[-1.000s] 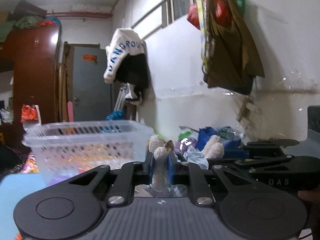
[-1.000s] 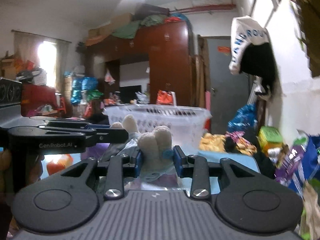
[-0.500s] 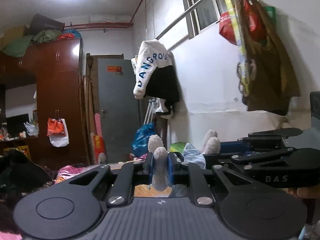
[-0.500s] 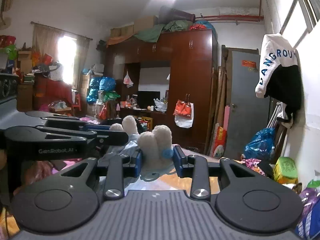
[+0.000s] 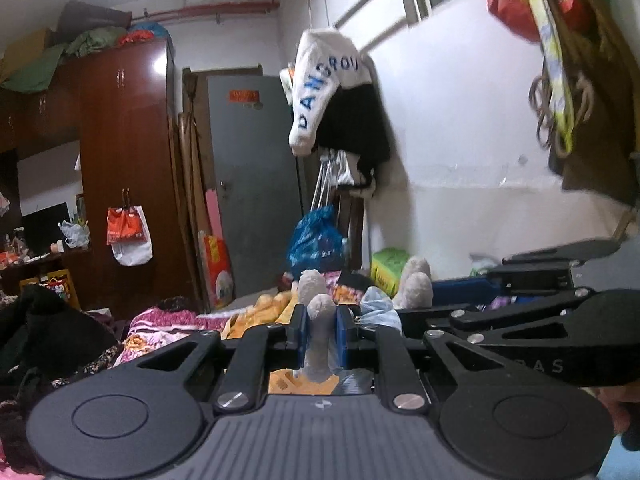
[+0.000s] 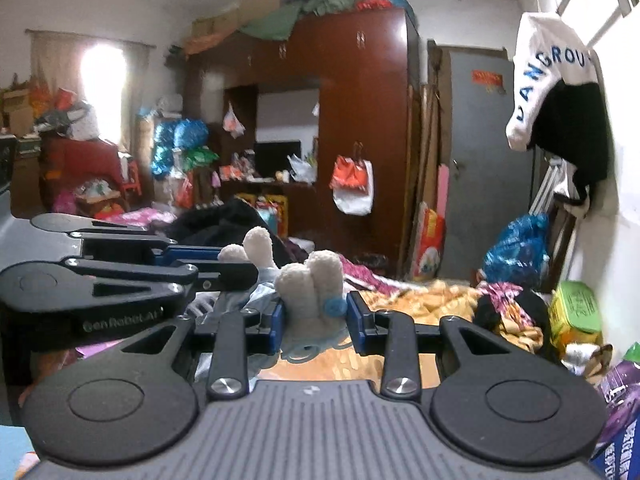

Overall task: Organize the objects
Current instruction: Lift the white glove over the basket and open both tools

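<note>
plush toy [image 6: 310, 296] | cream, fuzzy, pale-blue cloth | aloft, limbs up | possibly a rabbit

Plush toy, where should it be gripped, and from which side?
Grip the plush toy by a limb, crosswise, as the left gripper and right gripper do: the limbs are narrow, soft and stick out.

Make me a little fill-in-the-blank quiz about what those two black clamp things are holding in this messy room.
1. Both grippers, the left gripper and the right gripper, are clamped on the same ____ toy.
2. The toy's fur is cream and its clothing is pale ____.
3. The white garment hanging on the wall carries ____ lettering.
4. The tall wardrobe is made of dark reddish-brown ____.

Missing words: plush; blue; blue; wood.
</note>
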